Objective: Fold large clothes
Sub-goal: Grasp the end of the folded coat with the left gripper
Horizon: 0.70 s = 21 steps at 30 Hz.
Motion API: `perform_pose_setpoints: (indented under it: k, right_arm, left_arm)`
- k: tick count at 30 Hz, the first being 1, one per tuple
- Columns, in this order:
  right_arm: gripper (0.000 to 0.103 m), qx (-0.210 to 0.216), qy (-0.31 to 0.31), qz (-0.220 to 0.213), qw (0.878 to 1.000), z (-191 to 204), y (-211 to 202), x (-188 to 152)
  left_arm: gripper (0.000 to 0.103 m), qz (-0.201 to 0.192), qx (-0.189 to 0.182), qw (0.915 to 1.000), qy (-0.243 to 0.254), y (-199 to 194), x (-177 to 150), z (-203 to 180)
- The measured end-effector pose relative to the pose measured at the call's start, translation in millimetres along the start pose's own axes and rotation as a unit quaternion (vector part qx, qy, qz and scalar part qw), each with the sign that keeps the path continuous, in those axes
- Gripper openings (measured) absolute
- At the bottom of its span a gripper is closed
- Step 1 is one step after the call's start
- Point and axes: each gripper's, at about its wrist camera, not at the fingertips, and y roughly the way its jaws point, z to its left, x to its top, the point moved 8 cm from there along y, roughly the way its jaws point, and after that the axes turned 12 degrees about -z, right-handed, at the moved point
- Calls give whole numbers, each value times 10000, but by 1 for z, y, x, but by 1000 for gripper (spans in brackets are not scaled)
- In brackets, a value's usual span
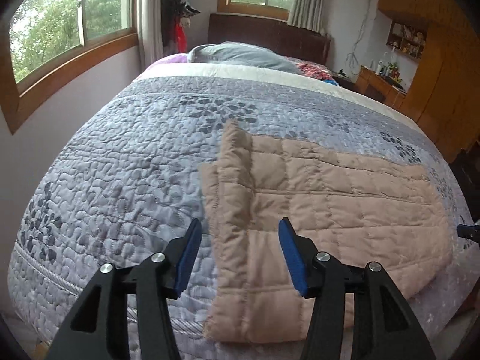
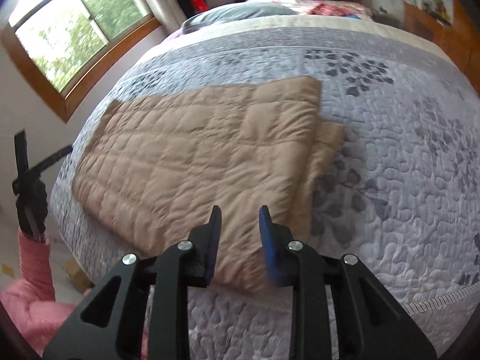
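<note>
A tan quilted garment (image 1: 315, 204) lies folded flat on the bed near its foot edge; it also shows in the right wrist view (image 2: 204, 156). A narrow folded strip of it (image 1: 237, 174) lies along its left side. My left gripper (image 1: 240, 234) is open and empty, hovering above the garment's left end. My right gripper (image 2: 240, 219) is open and empty, hovering above the garment's near right end. The left gripper and a pink sleeve (image 2: 33, 252) show at the left edge of the right wrist view.
The bed has a grey-blue quilted cover (image 1: 120, 165) with leaf prints. A grey pillow (image 1: 243, 54) and colourful cloth (image 1: 315, 70) lie at the dark headboard (image 1: 270, 34). Windows (image 1: 69, 21) are on the left wall, wooden cabinets (image 1: 444, 69) on the right.
</note>
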Motion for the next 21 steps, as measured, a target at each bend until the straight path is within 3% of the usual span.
perform_pose_setpoints:
  k: [3,9,13,16,19,21]
  right_arm:
    - [20,81,-101,207,9997,11,9,-14]
    - [10,-142,255,615,9977,-13,37,-50]
    - [10,-45,409,438,9982,-17,47,-62]
    - [10,-11,525,458,9976,-18,44,-61]
    - [17,30,541,461,9975,-15,32,-53]
    - [18,-14,338,353,9988,-9,19,-46]
  left_arm:
    - [54,91,-174,9998,92,4,-13,-22]
    - [55,489,36,9981,383,42,-52,-26]
    - [56,499,-26,9983,312,53,-63,-23]
    - [56,502,52,9982,314,51,-62,-23]
    - [55,498,101,9986,161,35,-57,-21]
    - [63,489,68,9986,-166,17,-55,-16]
